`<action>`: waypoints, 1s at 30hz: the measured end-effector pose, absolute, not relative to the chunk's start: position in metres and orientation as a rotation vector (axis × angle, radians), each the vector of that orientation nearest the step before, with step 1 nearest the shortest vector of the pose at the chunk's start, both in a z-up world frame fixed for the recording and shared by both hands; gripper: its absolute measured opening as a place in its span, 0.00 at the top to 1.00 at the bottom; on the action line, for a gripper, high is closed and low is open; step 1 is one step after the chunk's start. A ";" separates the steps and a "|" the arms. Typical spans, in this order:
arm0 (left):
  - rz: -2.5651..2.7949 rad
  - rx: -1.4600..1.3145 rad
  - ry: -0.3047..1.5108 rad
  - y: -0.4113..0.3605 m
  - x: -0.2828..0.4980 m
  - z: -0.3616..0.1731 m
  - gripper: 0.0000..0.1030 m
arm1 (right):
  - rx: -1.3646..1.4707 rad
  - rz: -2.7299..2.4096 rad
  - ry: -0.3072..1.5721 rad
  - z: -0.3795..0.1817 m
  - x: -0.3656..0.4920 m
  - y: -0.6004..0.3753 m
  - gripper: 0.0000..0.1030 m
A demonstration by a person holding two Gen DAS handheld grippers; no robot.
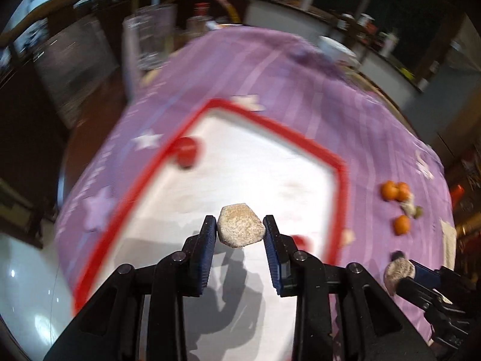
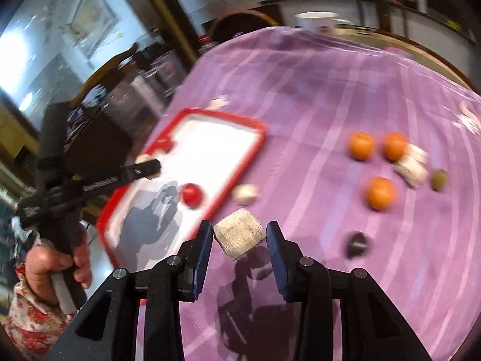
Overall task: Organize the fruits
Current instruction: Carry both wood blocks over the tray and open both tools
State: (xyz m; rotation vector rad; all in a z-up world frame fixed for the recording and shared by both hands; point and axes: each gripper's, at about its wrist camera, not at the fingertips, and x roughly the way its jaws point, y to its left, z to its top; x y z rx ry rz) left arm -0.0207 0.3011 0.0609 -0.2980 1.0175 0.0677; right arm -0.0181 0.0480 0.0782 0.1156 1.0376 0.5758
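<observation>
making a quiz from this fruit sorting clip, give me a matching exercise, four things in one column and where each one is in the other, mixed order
Things:
1. red fruit
2. three oranges
3. pale chunk
4. white cup

Places:
A. at the far edge of the table
B. lying on the red-rimmed tray
C. clamped in the left claw
D. on the purple cloth, off the tray

Pairs: 1-B, 2-D, 3-C, 4-A
</observation>
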 end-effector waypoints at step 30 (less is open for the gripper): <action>0.147 -0.339 1.042 0.354 -0.029 0.061 0.46 | -0.020 0.702 1.069 0.054 -0.019 0.175 0.49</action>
